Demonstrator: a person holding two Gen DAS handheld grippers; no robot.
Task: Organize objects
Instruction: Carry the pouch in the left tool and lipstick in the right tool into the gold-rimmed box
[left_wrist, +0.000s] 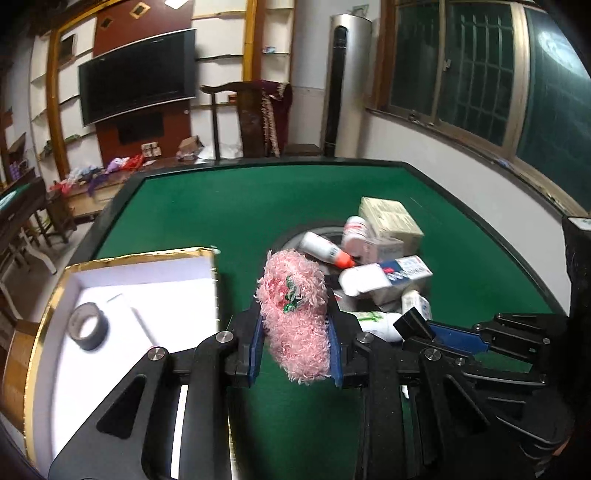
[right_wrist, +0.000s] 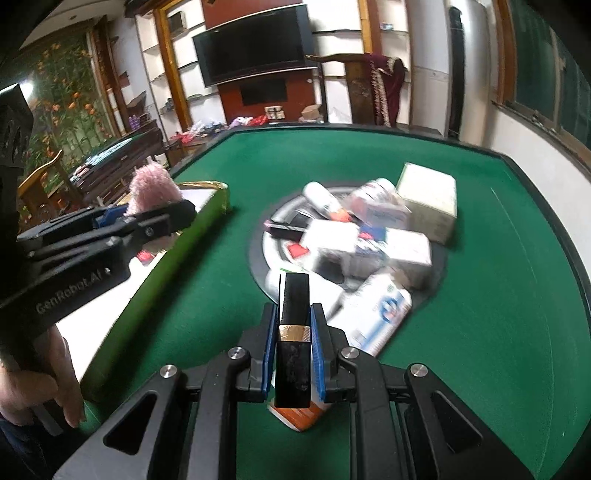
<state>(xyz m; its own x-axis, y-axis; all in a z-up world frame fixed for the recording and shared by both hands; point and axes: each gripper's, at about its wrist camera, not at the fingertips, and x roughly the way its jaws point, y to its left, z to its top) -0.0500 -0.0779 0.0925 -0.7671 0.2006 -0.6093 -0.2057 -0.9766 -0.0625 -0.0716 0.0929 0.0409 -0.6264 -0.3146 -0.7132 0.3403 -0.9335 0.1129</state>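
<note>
My left gripper (left_wrist: 295, 332) is shut on a fluffy pink yarn piece (left_wrist: 295, 314) with a green and red tag, held above the green felt just right of a white-lined, gold-rimmed box (left_wrist: 122, 258). A grey tape roll (left_wrist: 88, 325) lies inside that box. My right gripper (right_wrist: 293, 332) is shut on a black stick with a gold band (right_wrist: 293, 314), upright between the blue pads. In the right wrist view the left gripper (right_wrist: 122, 218) with the pink piece (right_wrist: 153, 188) hangs over the box's green wall (right_wrist: 177, 258).
A heap of white bottles and cartons (left_wrist: 373, 258) fills the round recess in the middle of the green table (left_wrist: 221, 206); the same heap (right_wrist: 369, 236) shows in the right wrist view. A hand (right_wrist: 33, 387) holds the left gripper's handle. An orange-and-white item (right_wrist: 301, 415) lies under the black stick.
</note>
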